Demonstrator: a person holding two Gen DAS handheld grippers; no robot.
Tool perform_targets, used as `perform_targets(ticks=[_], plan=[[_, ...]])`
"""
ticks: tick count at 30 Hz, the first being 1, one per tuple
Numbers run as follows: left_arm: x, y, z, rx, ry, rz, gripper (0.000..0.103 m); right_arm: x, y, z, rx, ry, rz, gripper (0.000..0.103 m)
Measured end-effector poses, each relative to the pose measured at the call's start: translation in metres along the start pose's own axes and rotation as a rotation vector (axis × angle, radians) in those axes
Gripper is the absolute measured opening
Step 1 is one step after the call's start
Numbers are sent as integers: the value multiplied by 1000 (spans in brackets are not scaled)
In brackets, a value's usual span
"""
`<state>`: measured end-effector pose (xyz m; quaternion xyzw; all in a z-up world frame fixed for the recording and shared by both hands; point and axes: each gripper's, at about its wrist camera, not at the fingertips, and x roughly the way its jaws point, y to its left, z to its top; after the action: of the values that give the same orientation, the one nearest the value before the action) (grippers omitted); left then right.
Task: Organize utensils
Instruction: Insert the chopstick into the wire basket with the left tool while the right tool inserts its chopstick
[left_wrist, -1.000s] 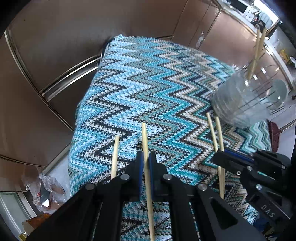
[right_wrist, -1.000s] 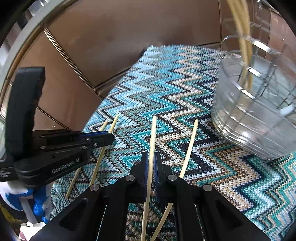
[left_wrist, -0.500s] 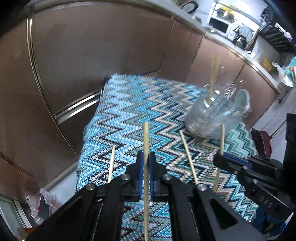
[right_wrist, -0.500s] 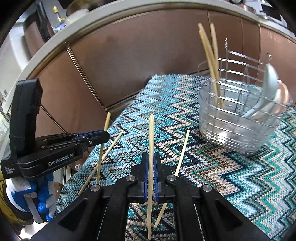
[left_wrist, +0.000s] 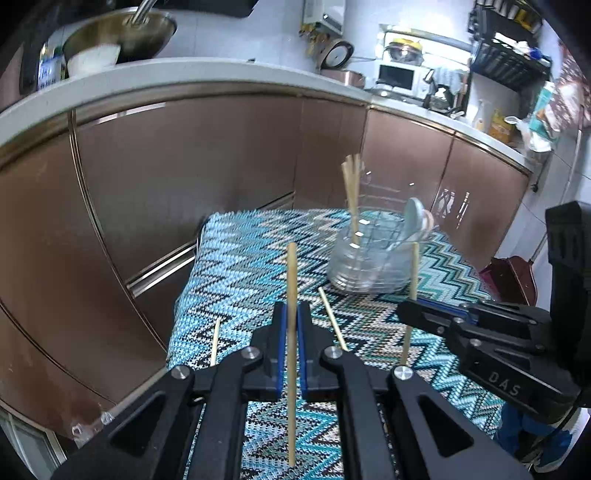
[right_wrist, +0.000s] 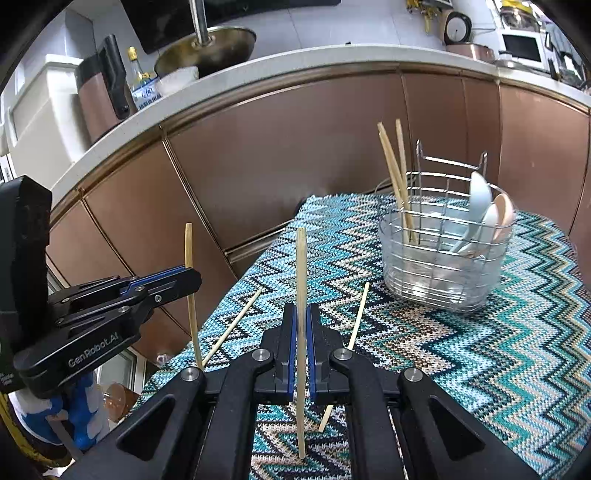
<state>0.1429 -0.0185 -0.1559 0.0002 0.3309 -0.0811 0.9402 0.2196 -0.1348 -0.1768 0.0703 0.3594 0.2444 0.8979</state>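
Note:
Each gripper is shut on one bamboo chopstick, lifted off the zigzag cloth. My left gripper (left_wrist: 291, 314) clamps a chopstick (left_wrist: 291, 273) that sticks up past the pads; the right gripper (left_wrist: 408, 312) shows at the right edge, holding its stick (left_wrist: 413, 273). My right gripper (right_wrist: 301, 314) pinches a chopstick (right_wrist: 301, 266), and the left gripper (right_wrist: 192, 275) with its stick (right_wrist: 189, 243) is at the left. Two more chopsticks (right_wrist: 232, 326) (right_wrist: 357, 315) lie on the cloth. A wire basket (right_wrist: 443, 254) holds two chopsticks (right_wrist: 395, 173) and several spoons (right_wrist: 484, 214).
The patterned cloth (right_wrist: 480, 350) covers a narrow table that ends at brown cabinet fronts (right_wrist: 258, 166). A countertop (right_wrist: 258, 70) above carries a pan, bottles and a microwave. The cloth's left edge drops off to the floor.
Both grippers have risen and tipped up with their chopsticks, so the cabinets and countertop come into view. The basket now sits farther off and lower in both views.

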Motion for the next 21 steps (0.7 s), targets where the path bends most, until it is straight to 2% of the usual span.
perform_targets(ticks=[11, 21], plan=[[-45, -26, -2, 60, -80, -24, 5, -47, 12, -8, 9, -78, -32, 5], [-72, -34, 7, 60, -143, -53, 5, -89, 15, -4, -6, -161, -62, 5]])
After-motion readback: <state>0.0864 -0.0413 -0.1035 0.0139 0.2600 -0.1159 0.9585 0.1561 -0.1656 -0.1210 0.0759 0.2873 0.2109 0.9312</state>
